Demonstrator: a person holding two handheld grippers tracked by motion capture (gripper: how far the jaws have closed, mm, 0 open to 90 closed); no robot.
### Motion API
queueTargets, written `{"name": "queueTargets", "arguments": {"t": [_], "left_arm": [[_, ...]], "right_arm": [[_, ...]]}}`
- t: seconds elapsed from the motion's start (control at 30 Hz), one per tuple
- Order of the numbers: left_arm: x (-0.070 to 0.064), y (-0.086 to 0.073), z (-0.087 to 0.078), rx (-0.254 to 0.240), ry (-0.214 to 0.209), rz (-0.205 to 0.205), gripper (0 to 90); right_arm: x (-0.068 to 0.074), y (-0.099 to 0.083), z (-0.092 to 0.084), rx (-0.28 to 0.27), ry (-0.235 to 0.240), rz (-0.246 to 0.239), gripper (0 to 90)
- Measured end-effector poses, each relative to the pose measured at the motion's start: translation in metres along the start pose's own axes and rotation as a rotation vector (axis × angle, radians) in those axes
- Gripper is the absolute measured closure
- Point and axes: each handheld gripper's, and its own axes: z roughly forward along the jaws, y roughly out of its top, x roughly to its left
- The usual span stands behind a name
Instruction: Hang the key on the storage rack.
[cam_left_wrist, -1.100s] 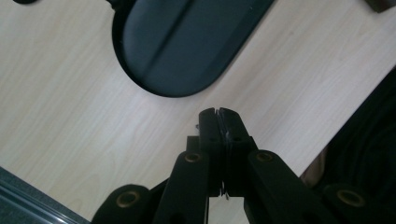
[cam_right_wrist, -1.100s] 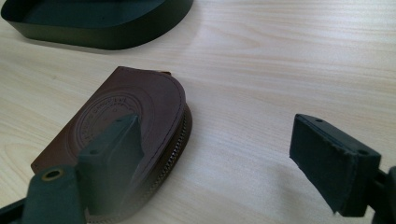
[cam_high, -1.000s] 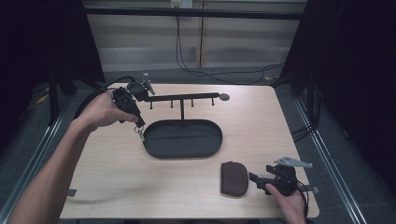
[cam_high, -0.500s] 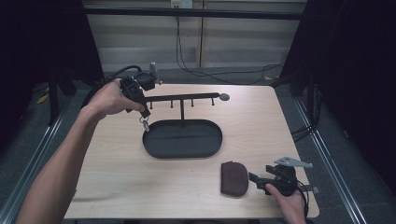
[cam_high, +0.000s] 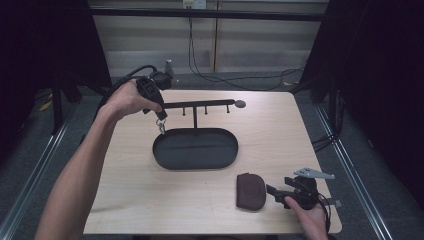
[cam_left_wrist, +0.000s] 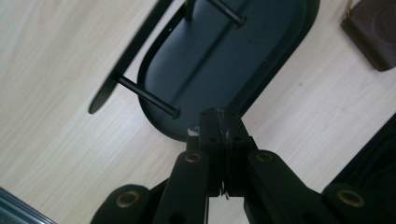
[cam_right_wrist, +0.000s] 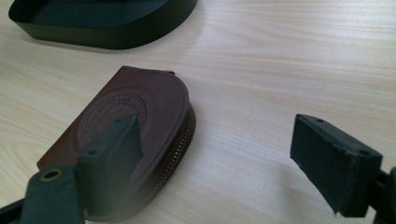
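Observation:
A black key rack stands mid-table: an oval tray (cam_high: 159, 156) with a post carrying a horizontal bar (cam_high: 200, 105) with short pegs. My left gripper (cam_high: 160, 116) points down by the bar's left end, jaws shut on a small metal key ring (cam_high: 161, 126) that dangles just above the tray's left rim. In the left gripper view the shut jaws (cam_left_wrist: 219, 116) hover over the tray (cam_left_wrist: 224, 56) near a peg (cam_left_wrist: 147, 95). A brown leather pouch (cam_high: 250, 191) lies flat at the front right. My right gripper (cam_high: 272, 190) is open beside it; its left pad (cam_right_wrist: 114, 144) rests over the pouch (cam_right_wrist: 140, 102).
Cables trail from the left gripper off the table's far left corner. The table's front edge runs close behind the right hand. Bare wood lies to the right of the tray and along the front left.
My left hand has carried the key ring from the tray's left end up and toward the bar's left end. The right gripper and pouch have stayed put.

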Motion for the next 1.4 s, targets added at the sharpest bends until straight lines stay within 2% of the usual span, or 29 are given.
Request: {"name": "queueTargets", "arguments": {"t": [0.2, 0.27, 0.3, 0.53, 0.93, 1.07, 1.17, 1.3, 1.33, 1.4], "left_arm": [[0.009, 0.003, 0.000, -0.013, 0.014, -0.037, 89.4], [0.012, 0.002, 0.001, -0.017, 0.002, -0.045, 89.4], [0.017, 0.001, 0.002, -0.022, 0.008, -0.079, 89.4], [0.019, 0.002, 0.004, -0.030, 0.002, -0.081, 89.3], [0.022, 0.002, 0.008, -0.032, 0.025, -0.085, 89.1], [0.021, 0.002, 0.010, -0.043, 0.055, -0.095, 88.9], [0.022, 0.002, 0.010, -0.047, 0.047, -0.094, 87.6], [0.021, -0.002, 0.008, -0.074, 0.059, -0.114, 85.7], [0.020, -0.005, 0.007, -0.092, 0.072, -0.135, 83.7], [0.020, -0.008, 0.005, -0.108, 0.071, -0.131, 82.2]], "right_arm": [[0.000, 0.000, -0.001, -0.002, 0.001, 0.000, 16.0], [0.000, 0.000, -0.001, -0.001, 0.002, 0.000, 15.9], [0.000, 0.000, 0.000, -0.001, 0.003, 0.000, 15.9], [0.000, 0.000, 0.000, 0.002, 0.006, -0.003, 15.9], [0.000, 0.000, 0.000, 0.002, 0.010, -0.003, 15.7], [0.001, 0.001, 0.001, 0.004, 0.007, -0.006, 15.7], [0.001, 0.001, 0.002, 0.007, 0.010, -0.007, 15.7], [0.001, 0.001, 0.002, 0.006, 0.007, -0.003, 15.7], [0.000, 0.001, 0.002, 0.006, 0.007, -0.003, 15.7], [0.000, 0.001, 0.002, 0.009, 0.009, -0.005, 15.7]]}}
